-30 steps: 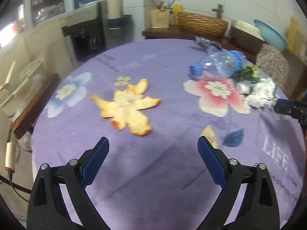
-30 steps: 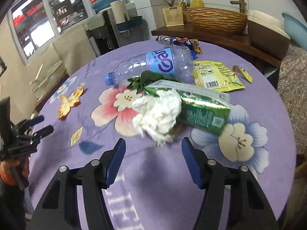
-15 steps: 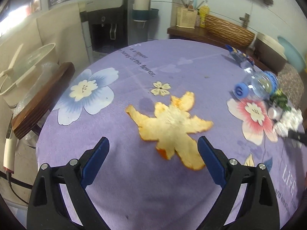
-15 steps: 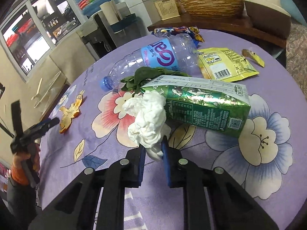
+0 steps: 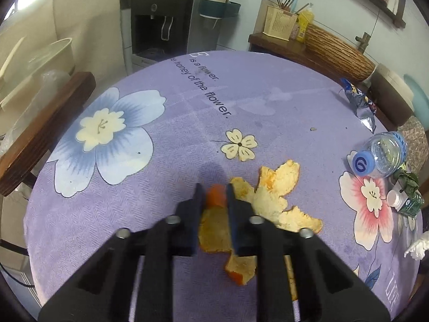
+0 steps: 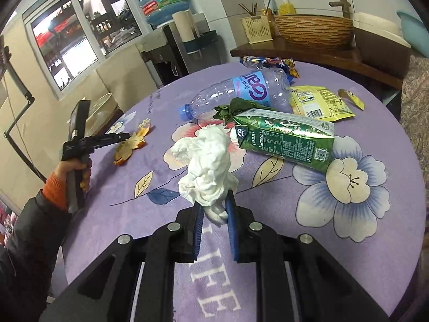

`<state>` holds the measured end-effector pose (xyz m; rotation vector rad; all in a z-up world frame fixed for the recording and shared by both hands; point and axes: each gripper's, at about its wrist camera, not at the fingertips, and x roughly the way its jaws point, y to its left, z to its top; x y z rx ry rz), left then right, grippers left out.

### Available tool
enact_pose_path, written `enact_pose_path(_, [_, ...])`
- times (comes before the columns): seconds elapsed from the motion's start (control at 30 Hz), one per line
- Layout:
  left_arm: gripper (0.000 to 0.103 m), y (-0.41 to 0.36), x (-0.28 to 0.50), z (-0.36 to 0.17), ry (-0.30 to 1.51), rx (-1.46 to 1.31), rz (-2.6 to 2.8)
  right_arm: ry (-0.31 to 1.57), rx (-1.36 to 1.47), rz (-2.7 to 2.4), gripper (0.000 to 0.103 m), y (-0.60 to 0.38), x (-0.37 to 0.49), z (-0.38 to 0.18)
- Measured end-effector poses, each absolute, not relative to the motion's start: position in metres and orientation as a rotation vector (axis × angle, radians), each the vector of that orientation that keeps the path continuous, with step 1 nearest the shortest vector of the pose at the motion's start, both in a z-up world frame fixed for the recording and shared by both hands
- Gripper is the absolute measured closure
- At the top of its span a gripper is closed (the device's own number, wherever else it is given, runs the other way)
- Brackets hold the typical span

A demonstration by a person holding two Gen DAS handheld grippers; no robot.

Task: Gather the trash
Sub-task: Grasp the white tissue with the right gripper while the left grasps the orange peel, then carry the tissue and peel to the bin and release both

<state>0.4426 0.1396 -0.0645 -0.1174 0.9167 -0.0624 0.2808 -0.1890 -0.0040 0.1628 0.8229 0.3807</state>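
My left gripper (image 5: 214, 191) is shut on an orange peel (image 5: 270, 201) that lies on the purple tablecloth; the peel spreads to the right of the fingers. The peel also shows in the right wrist view (image 6: 131, 145) with the left gripper (image 6: 126, 136) on it. My right gripper (image 6: 214, 204) is shut on a crumpled white tissue (image 6: 207, 166) and holds it just above the cloth. Behind the tissue lie a green carton (image 6: 284, 139), a clear plastic bottle (image 6: 241, 91), green leaves (image 6: 236, 107) and a yellow wrapper (image 6: 319, 103).
A round table with a purple flowered cloth (image 5: 187, 102) has a blue snack wrapper (image 5: 359, 102) at its far right edge. A wooden chair (image 5: 40, 131) stands at left. A water dispenser (image 5: 158, 16) and a side shelf with a wicker basket (image 6: 313, 29) stand behind.
My left gripper moved forward and shut on the orange peel. My right gripper, shut on the tissue, has lifted it off the cloth.
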Motion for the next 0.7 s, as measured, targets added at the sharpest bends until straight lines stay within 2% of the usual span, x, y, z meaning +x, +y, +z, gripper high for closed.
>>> enact_pose_path(0.03, [0.097, 0.138, 0.441, -0.065, 0.917, -0.128, -0.076, 0.818, 0.164, 0.381, 0.086, -0.191, 0.279, -0.003])
enact_pose_path(0.13, [0.100, 0.128, 0.429, -0.060, 0.888, -0.131, -0.101, 0.804, 0.184, 0.385, 0.086, -0.198, 0.269, -0.002])
enact_pose_path(0.47, [0.101, 0.052, 0.336, 0.012, 0.718, -0.065, -0.366, 0.722, 0.227, 0.341, 0.086, -0.252, 0.213, 0.006])
enact_pose_path(0.7, [0.101, -0.042, 0.281, 0.062, 0.655, -0.025, -0.628, 0.681, 0.252, 0.196, 0.086, -0.316, 0.166, 0.010])
